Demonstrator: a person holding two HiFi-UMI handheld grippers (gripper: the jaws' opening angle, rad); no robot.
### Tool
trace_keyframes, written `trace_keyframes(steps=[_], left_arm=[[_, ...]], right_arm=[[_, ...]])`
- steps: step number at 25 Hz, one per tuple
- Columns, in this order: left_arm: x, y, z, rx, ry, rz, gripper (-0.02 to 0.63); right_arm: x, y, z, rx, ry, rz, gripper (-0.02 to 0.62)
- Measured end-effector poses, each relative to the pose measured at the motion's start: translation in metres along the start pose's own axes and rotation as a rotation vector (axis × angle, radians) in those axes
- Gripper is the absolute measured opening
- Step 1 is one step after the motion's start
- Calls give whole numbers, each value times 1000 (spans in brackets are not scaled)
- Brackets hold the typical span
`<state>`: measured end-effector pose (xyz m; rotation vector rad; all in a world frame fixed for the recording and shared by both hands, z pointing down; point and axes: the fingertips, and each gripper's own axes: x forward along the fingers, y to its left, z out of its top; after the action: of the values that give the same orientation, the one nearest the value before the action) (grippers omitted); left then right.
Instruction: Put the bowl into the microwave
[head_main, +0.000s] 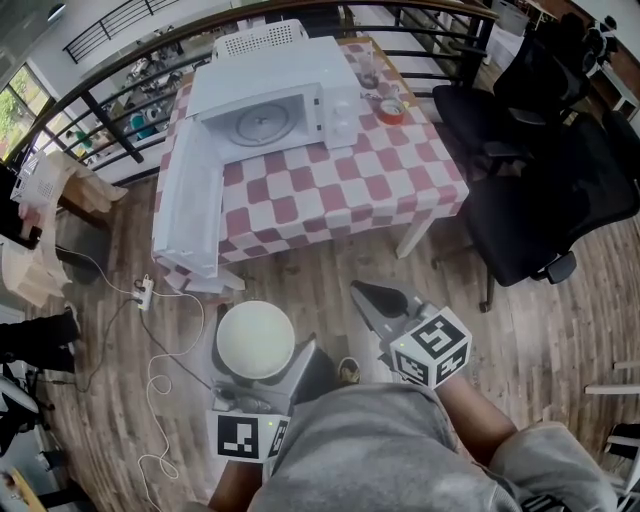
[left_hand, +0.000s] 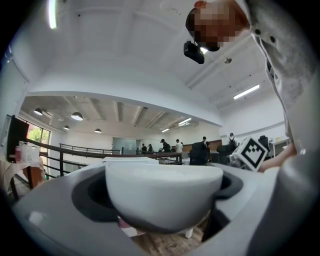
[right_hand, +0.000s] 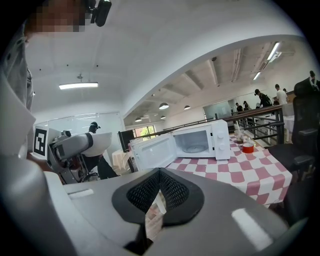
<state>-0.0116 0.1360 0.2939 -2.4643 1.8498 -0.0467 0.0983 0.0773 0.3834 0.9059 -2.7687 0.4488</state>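
White bowl (head_main: 255, 340) sits clamped between the jaws of our left gripper (head_main: 258, 378), over the wooden floor (head_main: 330, 270); our right gripper (head_main: 372, 300) is closed on nothing; the microwave (head_main: 275, 100) stands open-doored on the checked table (head_main: 340, 180).

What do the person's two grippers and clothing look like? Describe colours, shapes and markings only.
The left gripper and right gripper both have broad, smooth, light-grey jaws that taper towards the tip. Each carries a white cube printed with black square markers: left cube, right cube. The right gripper's inner pads are black with a mesh texture. The person wears a grey top.
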Motion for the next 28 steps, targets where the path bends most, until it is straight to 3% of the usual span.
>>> trace_keyframes(steps=[16,28], left_arm=[[21,-4,1,6,-3,-34,537],[53,34,-9,-27,-1,-41,537]], right_arm=[[7,-15,6,6,-14,-12,-5],[53,-30,17,2,11,-18,-5]])
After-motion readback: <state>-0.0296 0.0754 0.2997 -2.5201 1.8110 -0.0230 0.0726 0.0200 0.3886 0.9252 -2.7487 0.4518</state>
